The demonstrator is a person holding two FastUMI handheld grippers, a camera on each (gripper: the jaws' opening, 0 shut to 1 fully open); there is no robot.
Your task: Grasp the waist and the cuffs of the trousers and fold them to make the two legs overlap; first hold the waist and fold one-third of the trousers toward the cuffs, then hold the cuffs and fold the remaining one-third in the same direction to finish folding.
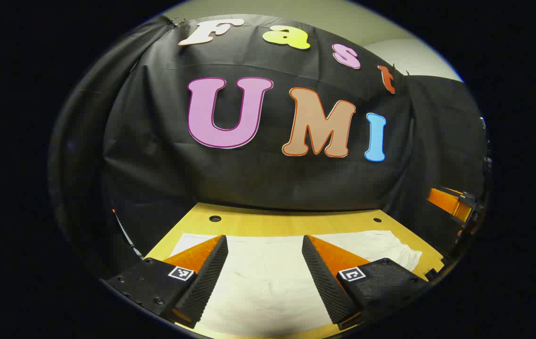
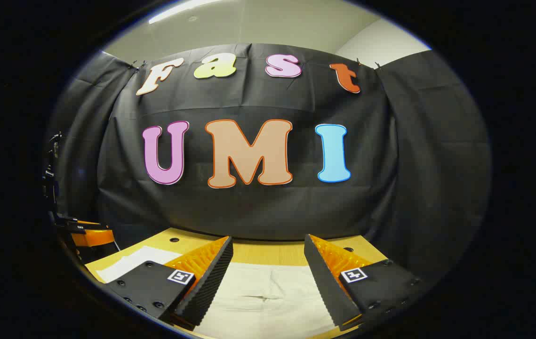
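Trousers flat, no grasp yet
Both hand-held grippers, left (image 1: 265,241) and right (image 2: 268,242), gape wide above the white trousers (image 1: 268,282) on the worktop (image 1: 286,223); next probably a pinch at waist and cuffs.

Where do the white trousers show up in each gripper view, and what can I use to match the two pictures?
Left gripper view: the white trousers lie flat at bottom centre, between the hand-held gripper's fingers.
Right gripper view: the trousers lie at bottom centre, stretching left.
Shared landmark: the wooden table, its round holes near the far edge.
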